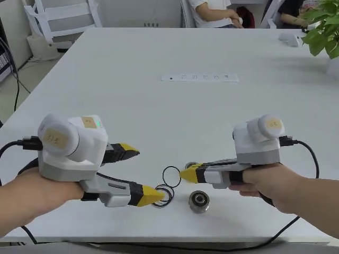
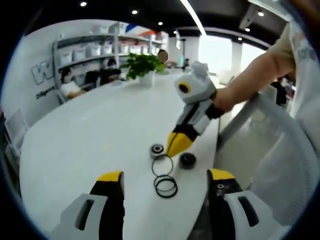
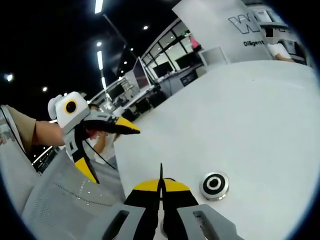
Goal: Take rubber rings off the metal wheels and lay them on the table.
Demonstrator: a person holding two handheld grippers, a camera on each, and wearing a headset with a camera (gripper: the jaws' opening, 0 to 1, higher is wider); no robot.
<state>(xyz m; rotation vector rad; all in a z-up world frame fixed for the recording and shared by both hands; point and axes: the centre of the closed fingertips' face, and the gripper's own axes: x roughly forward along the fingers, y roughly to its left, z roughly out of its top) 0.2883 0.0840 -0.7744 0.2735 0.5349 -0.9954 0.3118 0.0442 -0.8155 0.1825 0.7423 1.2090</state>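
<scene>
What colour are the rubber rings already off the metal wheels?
Black. The rubber rings show best in the left gripper view.

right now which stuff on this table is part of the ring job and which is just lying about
Job: rubber ring pinched by the right gripper; loose rubber rings; metal wheels; left gripper, open.
Lying about: socket strip; potted plant; chair.

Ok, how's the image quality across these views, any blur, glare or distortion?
Head view: sharp, evenly lit, faint shadow under the metal wheel. Left gripper view: fisheye bending, window glare. Right gripper view: heavy fisheye, dark ceiling, bright table.
</scene>
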